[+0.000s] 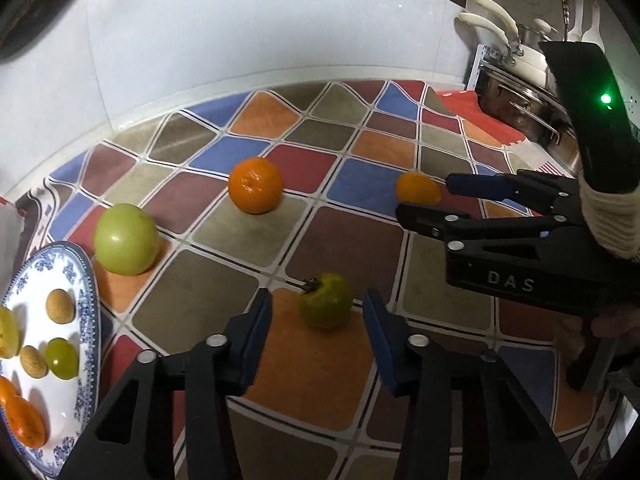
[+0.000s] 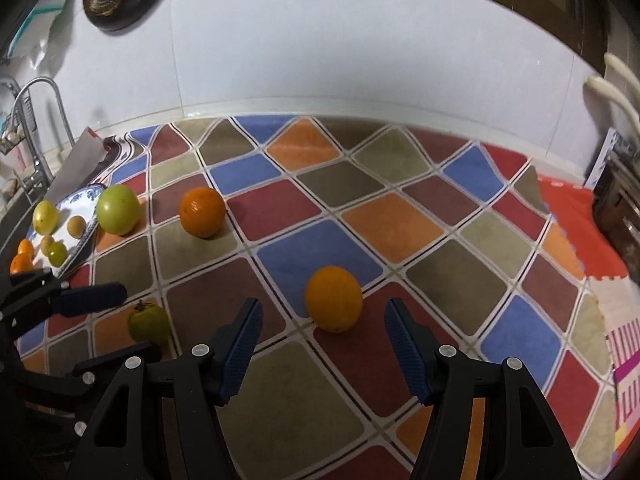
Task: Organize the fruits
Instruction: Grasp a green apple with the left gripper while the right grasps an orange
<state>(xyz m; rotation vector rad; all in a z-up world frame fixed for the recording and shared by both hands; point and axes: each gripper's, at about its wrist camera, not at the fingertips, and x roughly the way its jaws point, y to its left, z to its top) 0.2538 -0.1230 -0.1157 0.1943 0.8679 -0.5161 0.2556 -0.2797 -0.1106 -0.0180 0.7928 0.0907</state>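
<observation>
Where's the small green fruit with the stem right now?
The small green fruit lies on the checkered mat just ahead of the open left gripper, right of the plate.

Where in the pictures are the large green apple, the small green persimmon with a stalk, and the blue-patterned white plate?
large green apple (image 1: 126,239): left wrist view, middle of skin.
small green persimmon with a stalk (image 1: 326,300): left wrist view, front face.
blue-patterned white plate (image 1: 89,344): left wrist view, patterned rim.

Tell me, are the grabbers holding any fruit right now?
No, nothing is held. The left gripper is open around a small green fruit on the mat. The right gripper is open just short of an orange.
</observation>
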